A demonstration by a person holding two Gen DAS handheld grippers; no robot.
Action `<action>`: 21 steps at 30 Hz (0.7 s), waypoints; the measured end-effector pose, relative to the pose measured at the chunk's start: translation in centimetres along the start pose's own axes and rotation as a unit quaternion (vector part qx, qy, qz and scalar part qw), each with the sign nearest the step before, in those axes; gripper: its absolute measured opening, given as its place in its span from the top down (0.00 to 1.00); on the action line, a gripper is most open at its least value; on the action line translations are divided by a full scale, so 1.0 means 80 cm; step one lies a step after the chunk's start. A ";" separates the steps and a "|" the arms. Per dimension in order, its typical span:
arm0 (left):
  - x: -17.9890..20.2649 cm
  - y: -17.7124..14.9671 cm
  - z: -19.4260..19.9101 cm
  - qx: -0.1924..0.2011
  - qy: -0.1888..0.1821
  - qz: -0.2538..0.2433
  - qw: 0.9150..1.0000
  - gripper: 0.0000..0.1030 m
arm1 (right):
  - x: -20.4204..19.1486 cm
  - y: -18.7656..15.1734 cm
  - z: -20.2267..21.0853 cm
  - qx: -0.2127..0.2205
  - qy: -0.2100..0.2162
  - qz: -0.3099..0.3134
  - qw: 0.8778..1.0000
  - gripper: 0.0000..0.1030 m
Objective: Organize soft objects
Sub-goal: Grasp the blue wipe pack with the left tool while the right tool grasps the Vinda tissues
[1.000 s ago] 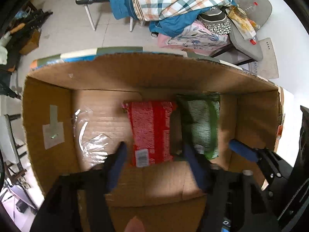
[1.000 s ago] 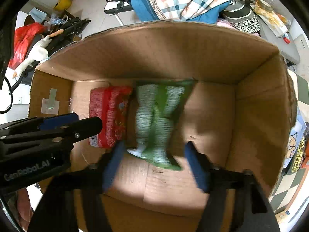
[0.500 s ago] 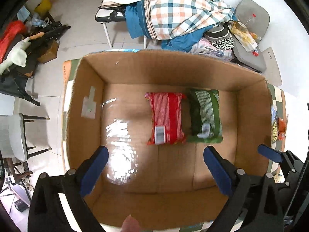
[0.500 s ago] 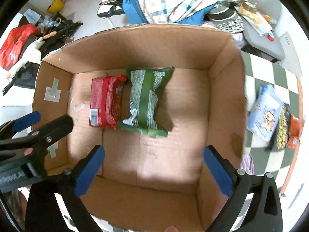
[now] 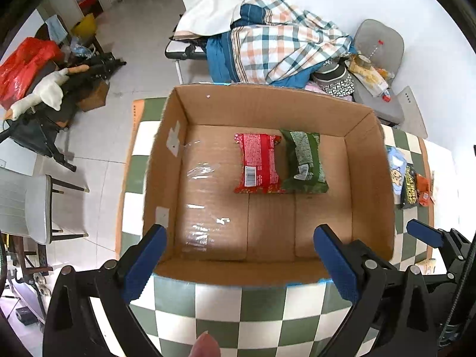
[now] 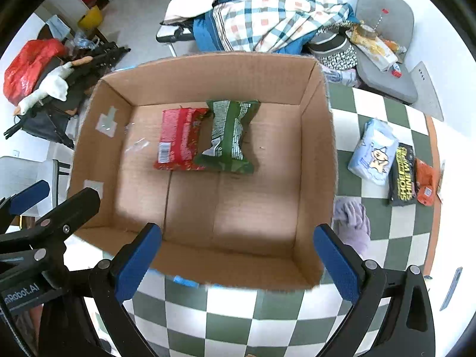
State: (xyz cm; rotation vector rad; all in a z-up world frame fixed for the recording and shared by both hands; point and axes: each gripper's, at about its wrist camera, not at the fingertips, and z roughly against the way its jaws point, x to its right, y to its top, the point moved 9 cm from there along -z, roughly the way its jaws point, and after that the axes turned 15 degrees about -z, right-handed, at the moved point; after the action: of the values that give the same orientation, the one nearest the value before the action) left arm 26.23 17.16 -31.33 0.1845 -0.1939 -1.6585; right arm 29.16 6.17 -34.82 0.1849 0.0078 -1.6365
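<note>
While both packets [image 6: 205, 138] are being left side by side in the box [image 6: 315, 160], each tool [image 5: 238, 263] [image 6: 236, 257] is being held spread and empty.

- My left wrist camera looks steeply down from above the near rim of the cardboard box [image 5: 267, 270].
- My right wrist camera looks down alongside, nearer the box's right wall.
- Both views share the box interior and checkered tablecloth [image 6: 383, 113].
</note>
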 end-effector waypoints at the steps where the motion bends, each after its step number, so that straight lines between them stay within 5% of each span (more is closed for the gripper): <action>1: 0.001 -0.003 0.006 0.002 -0.001 0.000 1.000 0.02 | 0.000 -0.006 0.009 0.006 0.004 0.001 1.000 0.00; 13: 0.038 -0.015 0.079 0.033 -0.007 -0.005 0.999 0.02 | 0.007 -0.048 0.096 0.040 0.067 -0.013 0.997 0.00; 21: 0.169 0.031 0.093 0.043 0.023 -0.128 0.991 0.02 | 0.165 -0.062 0.105 0.027 0.105 -0.172 0.979 0.00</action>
State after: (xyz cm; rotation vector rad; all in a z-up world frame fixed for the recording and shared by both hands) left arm 25.59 3.62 -23.63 0.3248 -0.2143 -1.8999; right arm 22.45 -7.49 -28.74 0.4156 0.1651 -1.9566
